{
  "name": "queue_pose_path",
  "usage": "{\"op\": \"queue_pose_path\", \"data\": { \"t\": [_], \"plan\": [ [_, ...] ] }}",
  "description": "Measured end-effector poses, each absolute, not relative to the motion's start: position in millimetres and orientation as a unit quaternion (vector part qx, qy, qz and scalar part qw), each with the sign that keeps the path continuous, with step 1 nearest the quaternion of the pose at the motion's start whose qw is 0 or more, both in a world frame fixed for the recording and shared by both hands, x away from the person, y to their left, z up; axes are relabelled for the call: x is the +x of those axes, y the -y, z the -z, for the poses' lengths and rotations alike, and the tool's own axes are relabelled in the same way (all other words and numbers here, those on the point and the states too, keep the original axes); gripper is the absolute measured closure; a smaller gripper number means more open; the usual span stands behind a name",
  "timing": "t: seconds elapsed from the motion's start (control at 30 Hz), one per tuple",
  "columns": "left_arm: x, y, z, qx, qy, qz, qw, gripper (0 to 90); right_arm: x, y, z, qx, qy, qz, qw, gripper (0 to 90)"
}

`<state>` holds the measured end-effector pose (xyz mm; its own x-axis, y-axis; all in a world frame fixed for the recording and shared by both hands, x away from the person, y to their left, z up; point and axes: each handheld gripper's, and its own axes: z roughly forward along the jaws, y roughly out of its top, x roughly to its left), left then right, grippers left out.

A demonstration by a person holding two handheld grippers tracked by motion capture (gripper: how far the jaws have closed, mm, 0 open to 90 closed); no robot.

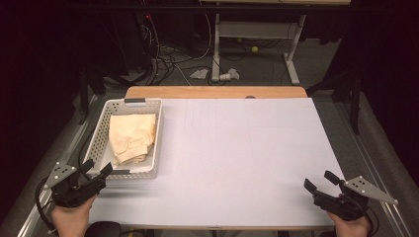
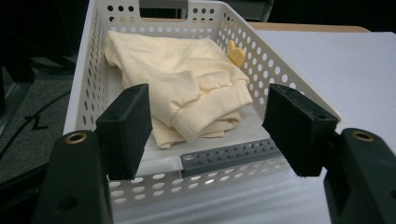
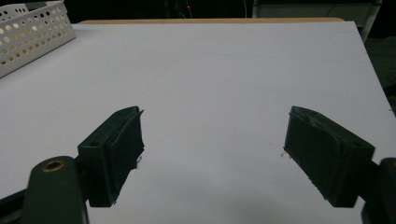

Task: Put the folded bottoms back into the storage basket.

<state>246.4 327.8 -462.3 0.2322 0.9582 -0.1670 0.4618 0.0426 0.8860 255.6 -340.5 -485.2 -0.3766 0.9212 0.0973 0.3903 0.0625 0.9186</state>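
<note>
A white perforated basket [image 1: 104, 129] stands at the table's left side and holds a folded cream garment [image 1: 131, 138]. My left gripper [image 1: 97, 169] hovers at the basket's near end with its jaws open. In the left gripper view the gripper [image 2: 208, 133] looks over the basket's near rim [image 2: 219, 158] at the cream garment [image 2: 182, 84], with nothing between its pads. At the table's front right my right gripper [image 1: 321, 180] is open over bare white surface. In the right gripper view the gripper [image 3: 212, 156] holds nothing.
The white table top [image 1: 237, 153] spreads wide between the two grippers, with a wooden strip [image 1: 217, 92] along its far edge. A basket corner [image 3: 32, 32] sits at the upper left of the right gripper view. Beyond the table are desk legs [image 1: 257, 44] and cables on the floor.
</note>
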Motion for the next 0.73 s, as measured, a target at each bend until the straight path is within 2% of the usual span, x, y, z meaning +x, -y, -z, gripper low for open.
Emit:
{"op": "queue_pose_path", "data": {
  "t": [0.73],
  "plan": [
    [239.7, -336.9, 477.3, 0.609, -0.590, -0.260, 0.462, 30.1, 255.0, 340.4, 485.0, 0.484, -0.675, -0.484, 0.275, 20.2]
  ]
}}
